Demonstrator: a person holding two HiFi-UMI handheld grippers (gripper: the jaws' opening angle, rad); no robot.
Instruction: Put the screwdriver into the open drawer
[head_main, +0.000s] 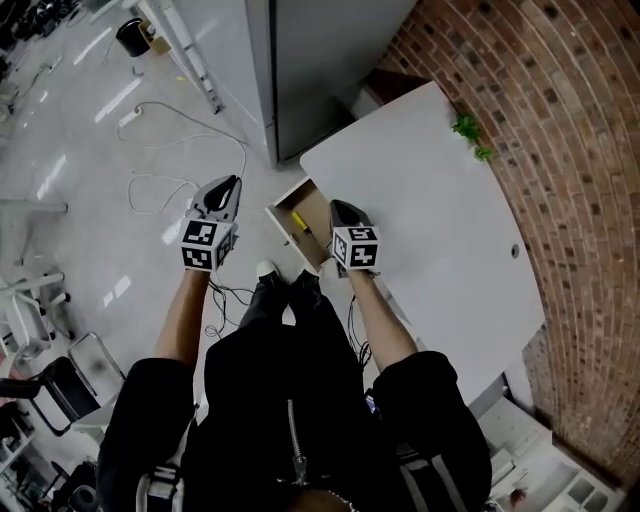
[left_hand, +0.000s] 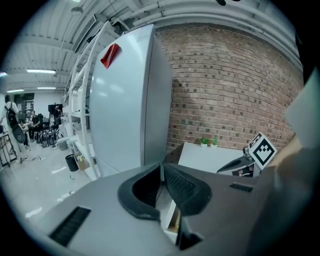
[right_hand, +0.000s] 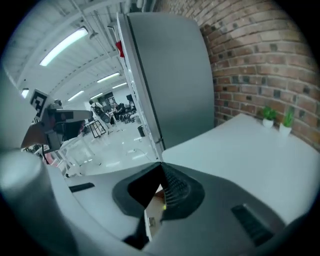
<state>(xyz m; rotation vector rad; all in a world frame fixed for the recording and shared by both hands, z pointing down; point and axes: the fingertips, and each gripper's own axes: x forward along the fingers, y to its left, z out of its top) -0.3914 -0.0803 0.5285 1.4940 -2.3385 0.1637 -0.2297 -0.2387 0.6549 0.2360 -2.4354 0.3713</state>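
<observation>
A person (head_main: 290, 400) in black clothes holds two tools out in front, both up in the air. The left tool (head_main: 233, 185) is over the floor (head_main: 90, 160), and the left gripper view shows its two jaws pressed together with nothing between them. The right tool (head_main: 338, 208) is over the near edge of the bench (head_main: 430, 230). Its two jaws are pressed together too, and they hold nothing. Each tool has one cube with black and white squares on it, so there are two cubes. Between the two tools is one drawer (head_main: 290, 238), pulled out from the bench and open. One screwdriver (head_main: 298, 222) with a yellow handle lies inside the drawer, apart from both tools. There is one bench, and it is white. Past the drawer stands one tall grey cupboard (head_main: 320, 60), just beside the far end of the bench. Two small green plants (head_main: 466, 127) sit at the far edge of the bench, right by the brick wall (head_main: 560, 180). Far off on the floor stands one black bin (head_main: 131, 37).
</observation>
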